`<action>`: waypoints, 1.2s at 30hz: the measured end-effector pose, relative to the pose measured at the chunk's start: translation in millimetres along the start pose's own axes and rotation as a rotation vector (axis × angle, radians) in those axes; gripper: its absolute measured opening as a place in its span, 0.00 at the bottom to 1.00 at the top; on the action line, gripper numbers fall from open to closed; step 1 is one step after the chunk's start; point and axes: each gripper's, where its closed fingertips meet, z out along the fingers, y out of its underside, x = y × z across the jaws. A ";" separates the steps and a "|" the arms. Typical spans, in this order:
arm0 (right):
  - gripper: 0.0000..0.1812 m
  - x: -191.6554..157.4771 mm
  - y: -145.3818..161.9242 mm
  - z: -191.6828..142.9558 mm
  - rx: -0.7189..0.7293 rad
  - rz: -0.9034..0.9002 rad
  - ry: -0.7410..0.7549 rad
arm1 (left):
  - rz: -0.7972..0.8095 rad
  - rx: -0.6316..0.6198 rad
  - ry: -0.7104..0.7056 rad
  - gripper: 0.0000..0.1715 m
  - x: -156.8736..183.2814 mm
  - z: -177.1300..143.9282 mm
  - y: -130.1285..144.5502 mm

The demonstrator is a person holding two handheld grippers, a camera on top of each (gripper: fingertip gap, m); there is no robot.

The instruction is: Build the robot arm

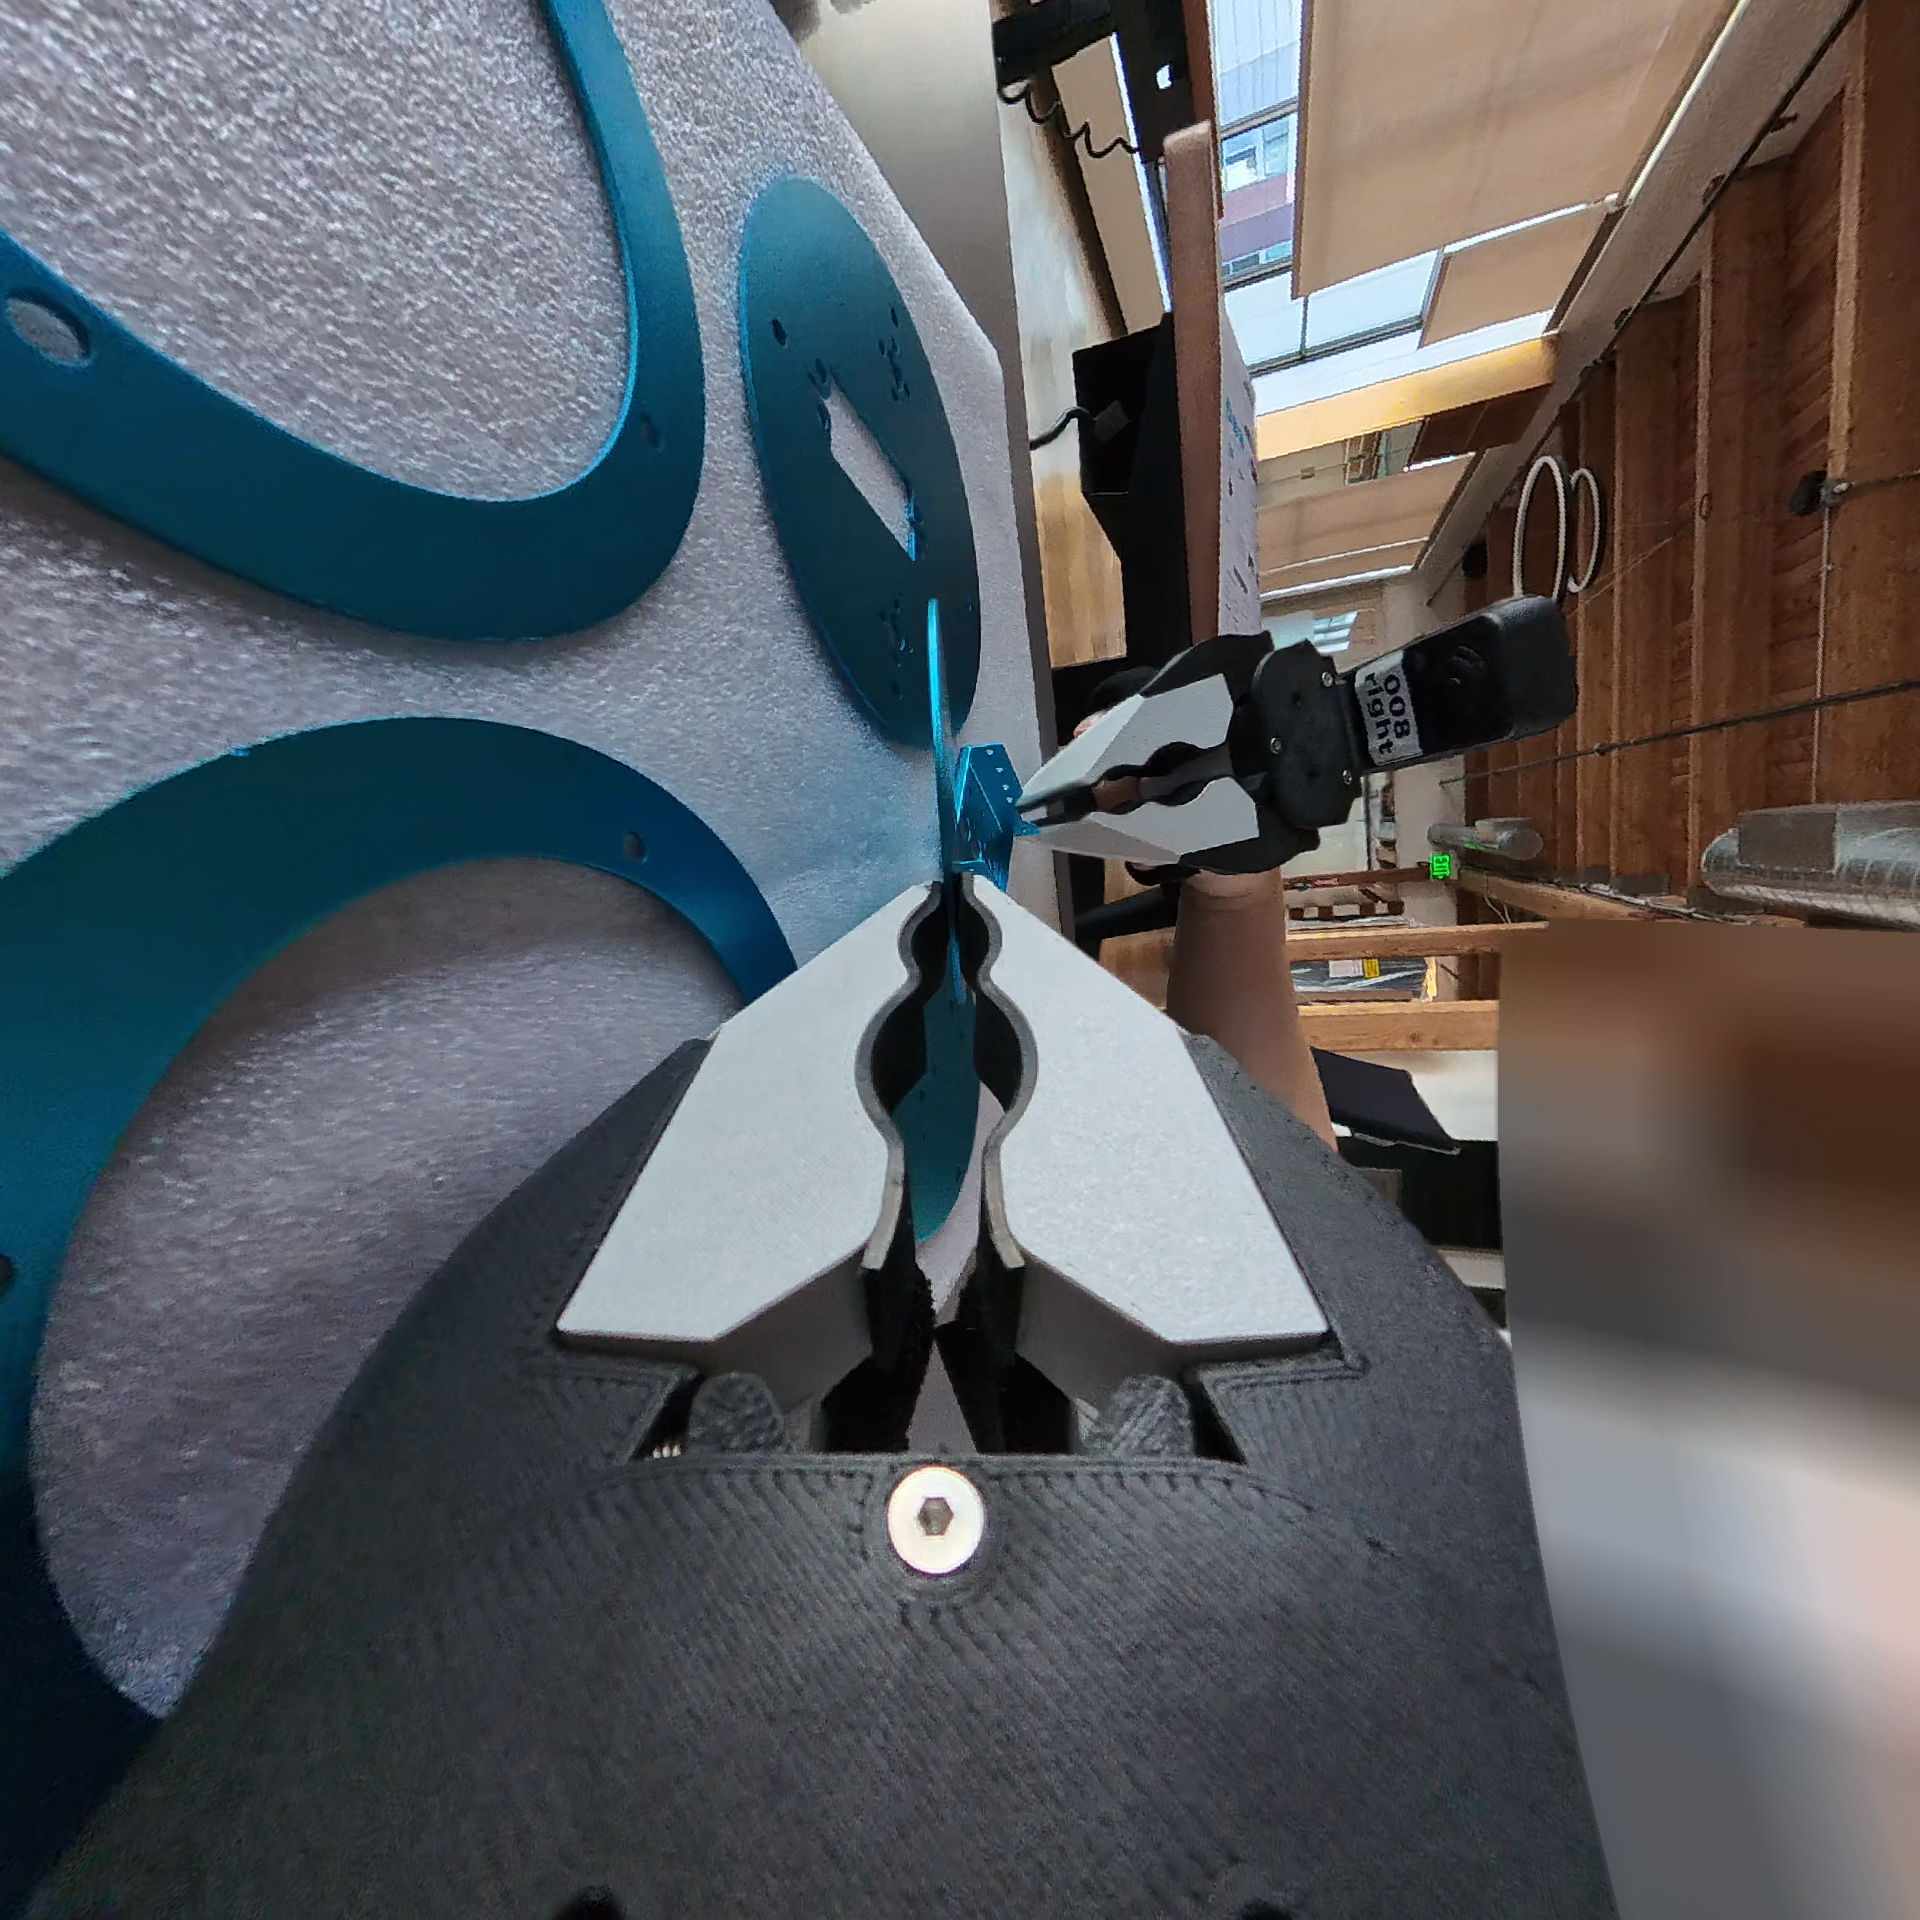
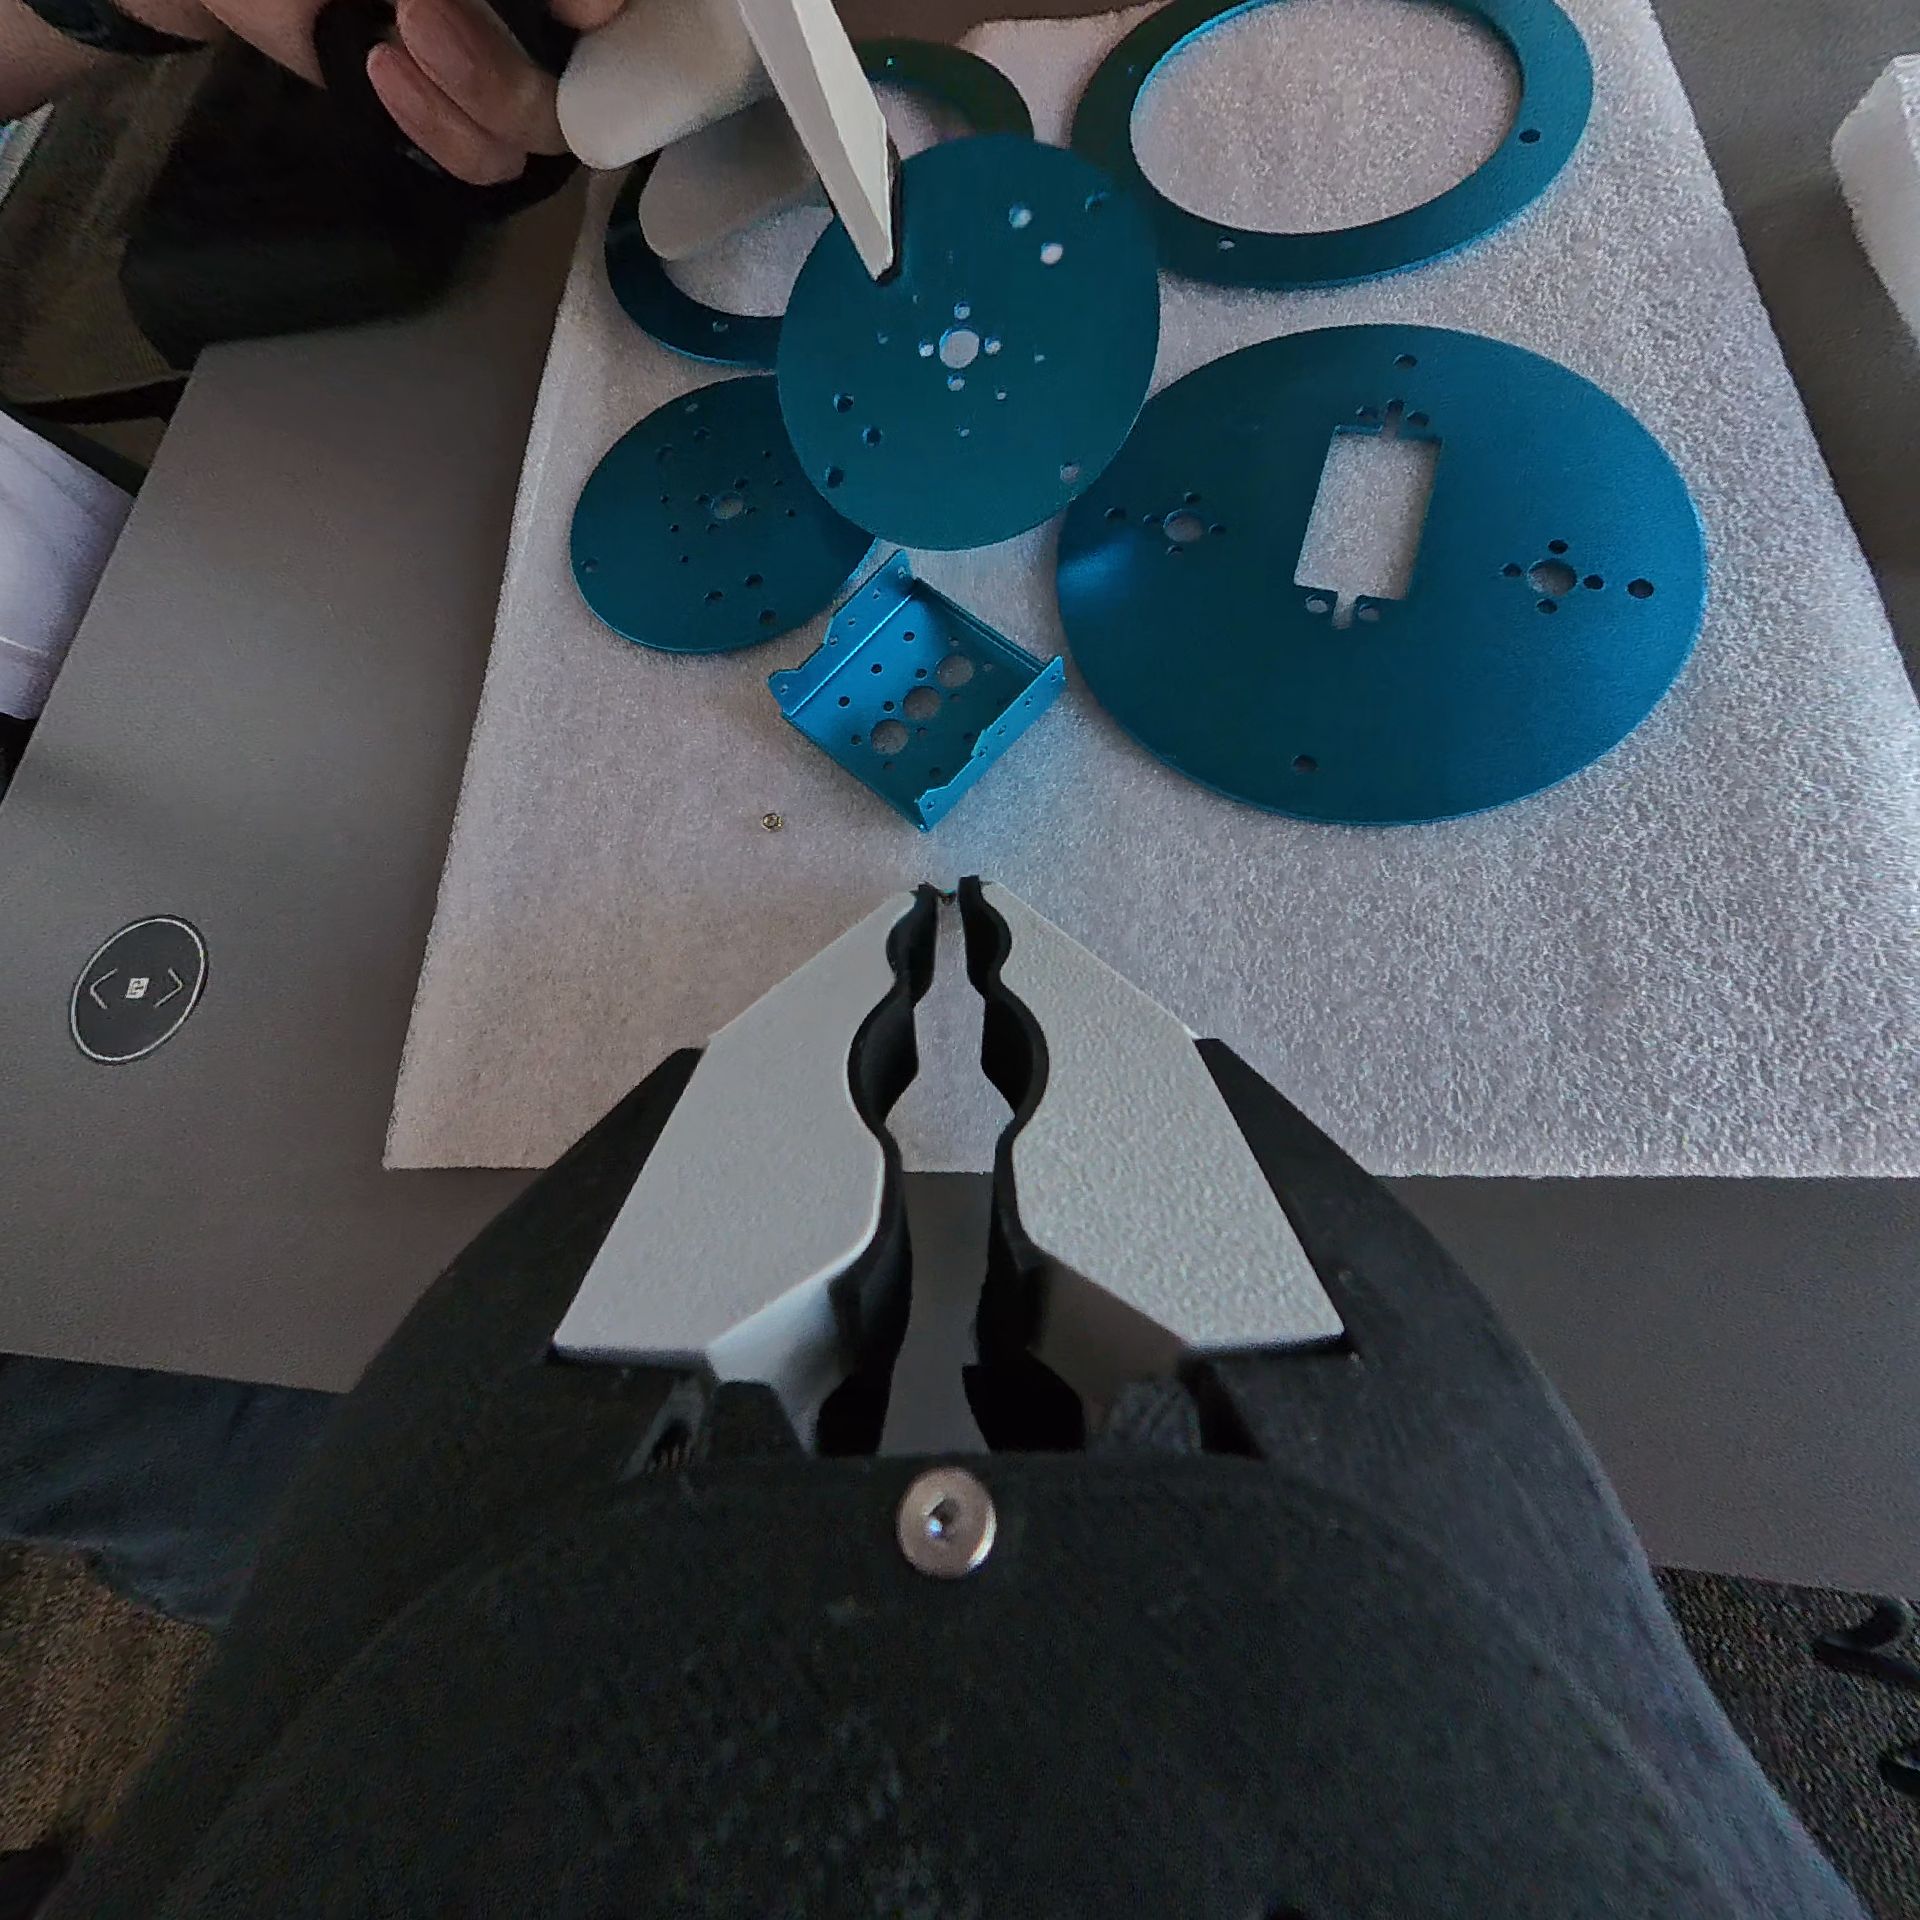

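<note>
My left gripper [image 1: 956, 883] is shut on the rim of a blue round plate with holes [image 1: 948, 1039], seen edge-on. In the right wrist view one of its white fingers [image 2: 842, 135] holds this plate [image 2: 966, 343] tilted above the other parts. My right gripper [image 2: 948, 891] hovers low over the white foam sheet [image 2: 1351, 987], just in front of a blue U-shaped bracket [image 2: 914, 691]. Its jaws are almost together, with a tiny dark piece between the tips. It also shows in the left wrist view [image 1: 1029, 821], next to the bracket [image 1: 982, 805].
On the foam lie a large blue disc with a rectangular cutout [image 2: 1382, 582], a smaller holed disc [image 2: 696, 520], two blue rings [image 2: 1340, 135] [image 2: 675, 301] and a tiny loose nut [image 2: 770, 821]. The grey table [image 2: 260, 727] bears a round black emblem [image 2: 138, 989]. A hand [image 2: 457, 94] is at the far left. Tip to tip, the grippers are about 12 cm apart. Between my right fingertips and the blue U-shaped bracket [image 2: 914, 691] there is roughly 4 cm.
</note>
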 end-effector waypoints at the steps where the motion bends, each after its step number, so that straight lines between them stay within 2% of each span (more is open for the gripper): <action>1: 0.01 0.1 0.0 -0.4 0.002 -0.002 0.000 | -0.017 0.003 0.002 0.00 -1.3 0.2 -0.9; 5: 0.00 -0.6 -0.3 0.3 0.009 -0.023 0.013 | -0.094 -0.076 0.002 0.00 -7.8 3.0 6.7; 8: 0.00 -0.4 -0.8 0.2 0.015 -0.038 0.038 | -0.143 -0.103 0.017 0.12 -4.6 1.4 8.1; 11: 0.00 0.3 -2.2 -0.7 0.028 -0.066 0.091 | -0.078 -0.097 -0.064 0.17 -6.1 -3.9 6.1; 18: 0.00 -1.1 -11.4 -6.6 0.089 -0.112 0.237 | 0.284 -0.135 -0.366 0.23 -10.8 -15.8 11.5; 20: 0.00 -0.1 -13.1 -9.9 0.106 -0.113 0.272 | 0.358 -0.122 -0.424 0.31 -9.9 -16.4 8.4; 22: 0.00 -1.8 -16.4 -13.0 0.143 -0.092 0.277 | 0.505 -0.097 -0.485 0.42 -3.3 -14.9 4.7; 25: 0.00 -2.9 -18.4 -16.5 0.183 -0.076 0.284 | 0.752 -0.106 -0.471 0.57 18.4 12.3 23.5; 26: 0.00 -3.6 -18.4 -17.3 0.192 -0.071 0.281 | 0.820 -0.128 -0.486 0.58 18.6 23.7 32.8; 29: 0.00 -5.2 -20.1 -20.6 0.226 -0.066 0.282 | 0.982 -0.146 -0.548 0.50 17.7 50.3 45.3; 33: 0.00 -8.7 -20.0 -23.5 0.240 -0.073 0.280 | 1.028 -0.181 -0.616 0.37 5.6 67.1 46.7; 36: 0.00 -11.0 -18.3 -24.8 0.239 -0.072 0.272 | 1.061 -0.180 -0.631 0.35 2.8 68.3 44.4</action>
